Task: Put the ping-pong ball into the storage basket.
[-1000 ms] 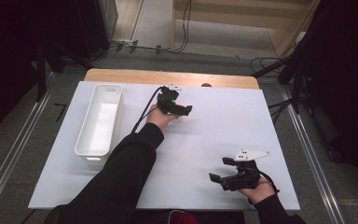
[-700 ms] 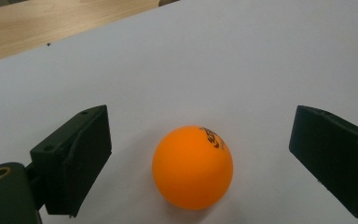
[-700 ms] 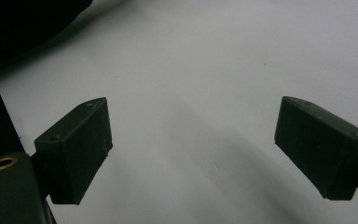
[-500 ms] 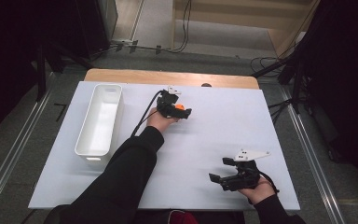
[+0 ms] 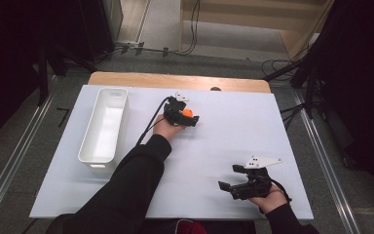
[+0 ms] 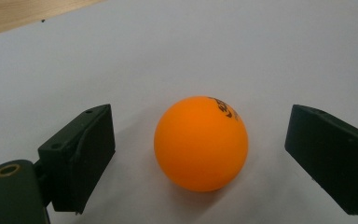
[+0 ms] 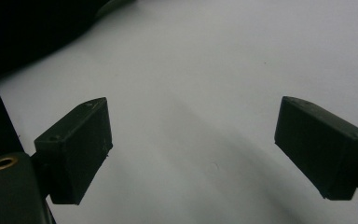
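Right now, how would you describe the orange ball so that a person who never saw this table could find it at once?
Start at the white table and its long white bin on the left. To the right of the bin, toward the far edge, the left gripper rests. The orange ball sits between its open fingers, untouched: the one round, brightly coloured thing there.

Even overhead light on the white table [image 5: 233, 146], dark surroundings, soft shadow cast under the orange ball [image 6: 201, 143] between the fingers [image 6: 81, 154], dim grey cast ahead of the right gripper's fingers [image 7: 77, 149] (mild softness throughout), no glare seen.
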Available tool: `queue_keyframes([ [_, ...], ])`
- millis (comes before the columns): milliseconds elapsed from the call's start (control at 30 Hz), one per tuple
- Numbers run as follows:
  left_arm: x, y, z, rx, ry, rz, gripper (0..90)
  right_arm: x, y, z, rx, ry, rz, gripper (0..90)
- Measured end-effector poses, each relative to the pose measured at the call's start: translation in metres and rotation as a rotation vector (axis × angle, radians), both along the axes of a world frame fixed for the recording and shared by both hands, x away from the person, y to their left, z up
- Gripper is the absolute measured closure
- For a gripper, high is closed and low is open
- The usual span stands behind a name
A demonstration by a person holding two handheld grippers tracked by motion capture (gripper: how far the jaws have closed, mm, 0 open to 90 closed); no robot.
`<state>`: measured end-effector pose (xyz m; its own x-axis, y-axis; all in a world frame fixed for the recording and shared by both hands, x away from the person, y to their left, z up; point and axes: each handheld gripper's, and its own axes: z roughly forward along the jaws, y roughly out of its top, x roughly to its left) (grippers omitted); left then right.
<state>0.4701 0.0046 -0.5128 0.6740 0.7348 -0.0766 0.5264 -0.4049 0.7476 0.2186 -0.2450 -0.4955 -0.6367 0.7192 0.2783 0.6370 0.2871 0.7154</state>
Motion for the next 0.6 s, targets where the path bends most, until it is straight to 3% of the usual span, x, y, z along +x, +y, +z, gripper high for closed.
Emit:
queue_keyframes([
  [67, -0.0014, 0.0004, 0.0002, -0.009, -0.012, 0.005, 14.6, 0.0000, 0.0003, 0.0000, 0.000, 0.002, 0.000, 9.8],
  [300, -0.0040, -0.0014, 0.0004, 0.013, -0.039, 0.009, 15.8, 0.0000, 0.0003, 0.0001, -0.001, 0.000, -0.001, 9.8],
  [467, -0.0058, -0.0023, 0.0006, 0.023, -0.055, 0.010, 29.3, -0.0001, 0.0004, 0.0001, 0.001, 0.003, -0.002, 9.8],
  [600, -0.0058, -0.0027, 0.0004, 0.026, -0.057, 0.014, 31.2, -0.0002, 0.0007, -0.0002, -0.001, -0.002, -0.004, 9.7],
])
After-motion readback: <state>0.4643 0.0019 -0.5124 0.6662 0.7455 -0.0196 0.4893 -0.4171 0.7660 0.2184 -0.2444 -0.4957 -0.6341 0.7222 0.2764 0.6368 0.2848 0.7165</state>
